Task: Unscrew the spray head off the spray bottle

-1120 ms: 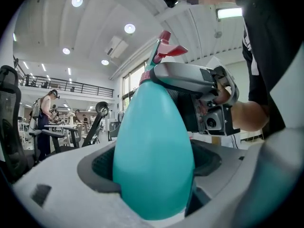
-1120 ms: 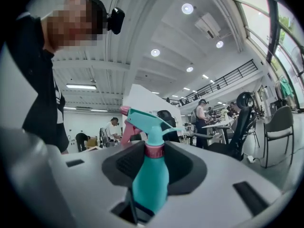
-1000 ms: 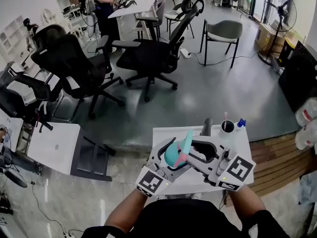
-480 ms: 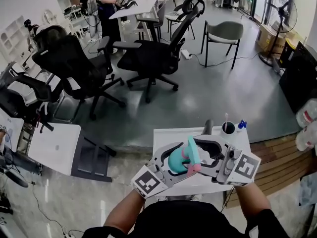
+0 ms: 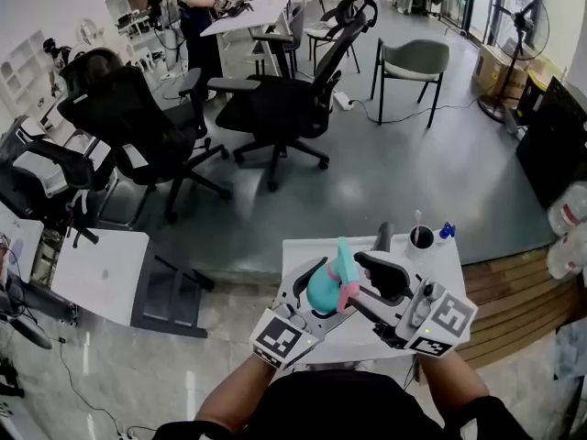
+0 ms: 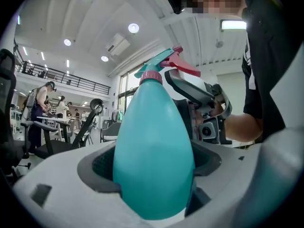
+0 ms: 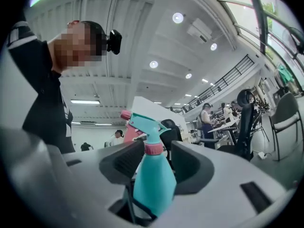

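Observation:
My left gripper (image 5: 326, 288) is shut on the teal body of the spray bottle (image 5: 321, 291), holding it just above the white table (image 5: 438, 257). Its teal and pink spray head (image 5: 347, 266) points up and away from me. In the left gripper view the bottle (image 6: 152, 165) fills the gap between the jaws. My right gripper (image 5: 370, 290) stands beside the head. In the right gripper view the pink collar (image 7: 153, 148) sits between the black pads (image 7: 124, 159), with a gap on its right side. These jaws have just been closing, with the bottle's neck between them.
A black cup (image 5: 422, 236) with a straw and a small blue thing (image 5: 447, 229) stand at the table's far edge. Black office chairs (image 5: 275, 108) and a grey chair (image 5: 413, 60) stand on the floor beyond. A second white table (image 5: 96, 273) is at the left.
The spray head has swung left and stands more upright than half a second ago. The right gripper's jaws, then round the head, have drawn back a little to its right.

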